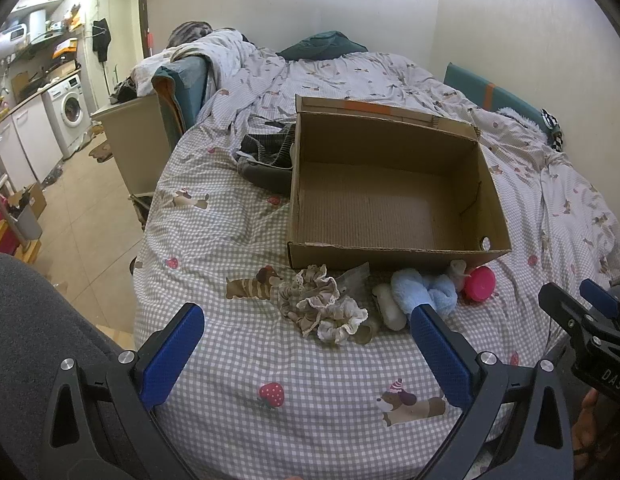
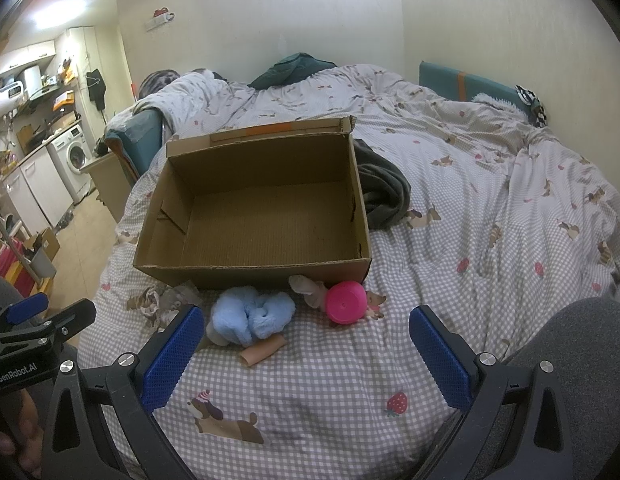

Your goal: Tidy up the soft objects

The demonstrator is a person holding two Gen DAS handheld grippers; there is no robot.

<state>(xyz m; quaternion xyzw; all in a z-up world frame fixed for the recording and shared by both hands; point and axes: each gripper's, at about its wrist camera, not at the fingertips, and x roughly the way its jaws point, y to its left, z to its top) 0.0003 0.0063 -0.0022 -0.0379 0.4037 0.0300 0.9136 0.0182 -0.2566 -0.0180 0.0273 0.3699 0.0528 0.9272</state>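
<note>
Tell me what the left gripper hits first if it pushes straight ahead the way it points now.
Most likely the beige frilly scrunchies on the checked bedsheet, which lie almost centred ahead of the open left gripper. Behind them stands the near wall of the cardboard box. Depth is hard to judge through the fisheye.

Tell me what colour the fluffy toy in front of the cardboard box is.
Light blue; the fluffy toy shows best in the right wrist view.
</note>
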